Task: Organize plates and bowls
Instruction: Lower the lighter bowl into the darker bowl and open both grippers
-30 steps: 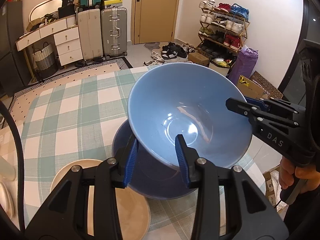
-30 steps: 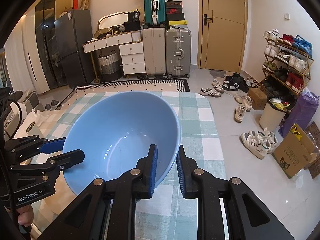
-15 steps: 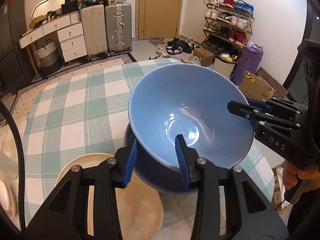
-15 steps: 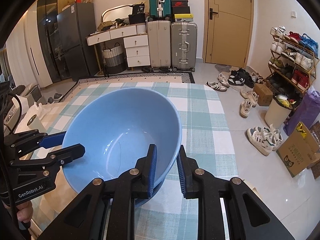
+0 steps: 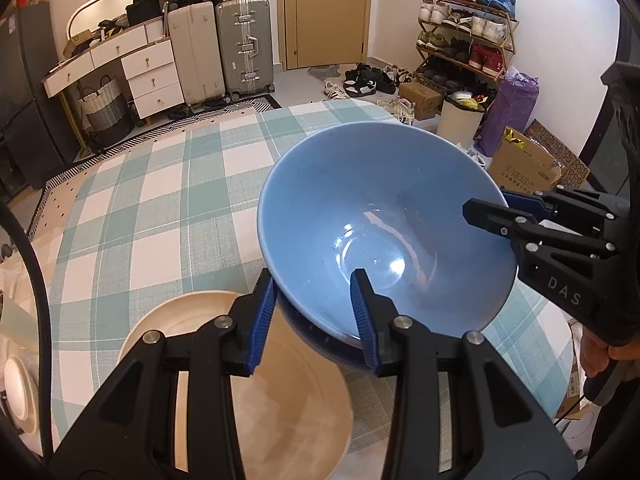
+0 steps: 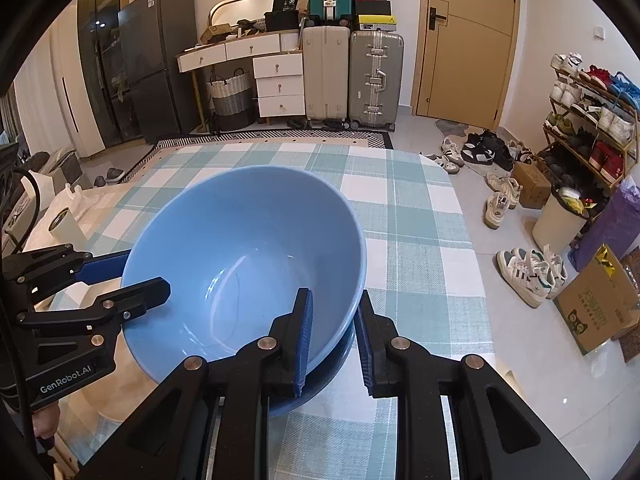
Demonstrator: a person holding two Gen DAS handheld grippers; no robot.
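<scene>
A light blue bowl point(image 5: 384, 236) sits tilted inside a dark blue bowl point(image 5: 320, 344) on the checked tablecloth; the pair also shows in the right wrist view, light blue bowl point(image 6: 244, 256) over the dark blue bowl point(image 6: 320, 380). My left gripper point(image 5: 314, 316) straddles the light bowl's near rim with its jaws spread wide, one inside and one outside. My right gripper point(image 6: 332, 336) straddles the opposite rim the same way, with a gap at each pad. A beige plate point(image 5: 248, 392) lies beside the bowls, under my left gripper.
The table's right edge point(image 6: 472, 248) drops to the floor with shoes and a cardboard box point(image 6: 596, 312). A white dish point(image 5: 16, 388) lies at the far left. A tape roll point(image 6: 64, 224) and a bag sit on the left of the table.
The light blue bowl has come down into the dark blue bowl, which is now mostly covered. Both grippers' jaws have widened around the rim.
</scene>
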